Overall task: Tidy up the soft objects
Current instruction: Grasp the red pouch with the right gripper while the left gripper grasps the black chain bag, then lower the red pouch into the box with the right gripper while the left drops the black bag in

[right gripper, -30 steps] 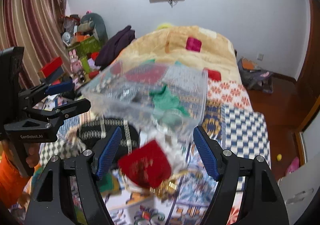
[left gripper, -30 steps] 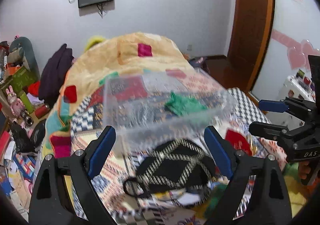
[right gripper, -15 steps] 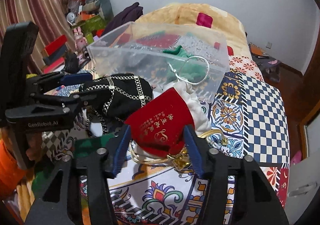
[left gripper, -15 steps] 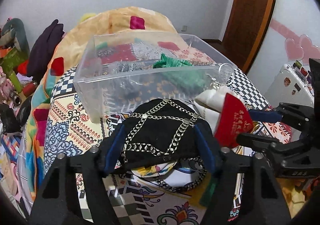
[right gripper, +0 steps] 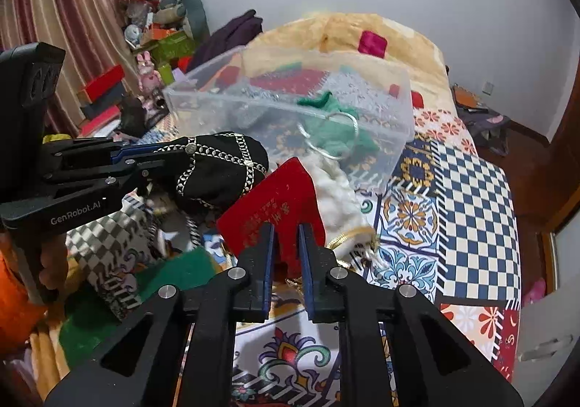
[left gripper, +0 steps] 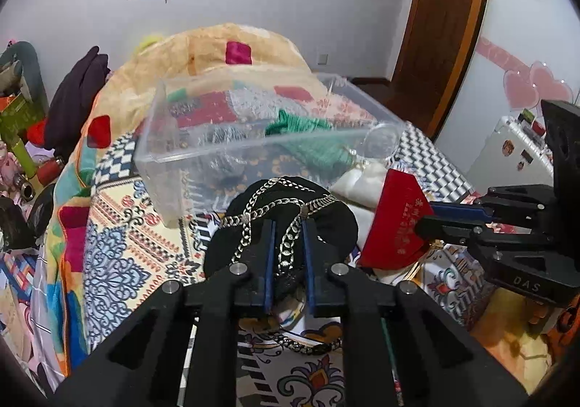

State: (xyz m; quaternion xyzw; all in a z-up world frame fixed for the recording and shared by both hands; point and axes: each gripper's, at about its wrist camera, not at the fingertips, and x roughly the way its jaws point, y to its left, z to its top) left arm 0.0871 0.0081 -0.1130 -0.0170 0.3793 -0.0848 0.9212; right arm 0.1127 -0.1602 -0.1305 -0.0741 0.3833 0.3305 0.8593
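Observation:
My left gripper (left gripper: pixel 286 225) is shut on a black soft bag with silver chains (left gripper: pixel 326 222), held just above the bed; it also shows in the right wrist view (right gripper: pixel 217 171). My right gripper (right gripper: pixel 286 231) is shut on a red pouch with gold print (right gripper: pixel 275 204), seen in the left wrist view (left gripper: pixel 395 222) too. A clear plastic bin (left gripper: pixel 203 153) stands behind both; it holds a green cloth (left gripper: pixel 301 124) and patterned fabrics. A white cloth (right gripper: pixel 333 182) with a gold cord lies between the pouch and the bin (right gripper: pixel 395 149).
A patterned quilt (right gripper: pixel 464 182) covers the bed. A yellow blanket heap (left gripper: pixel 203 52) lies behind the bin. A green cloth (right gripper: pixel 174 269) lies at the near left. Clutter and boxes (right gripper: pixel 108 88) line the left side. A wooden door (left gripper: pixel 446 19) is at the right.
Both grippers have closed: the left on the black chain bag, the right on the red pouch. Both objects now sit lifted slightly in front of the bin.

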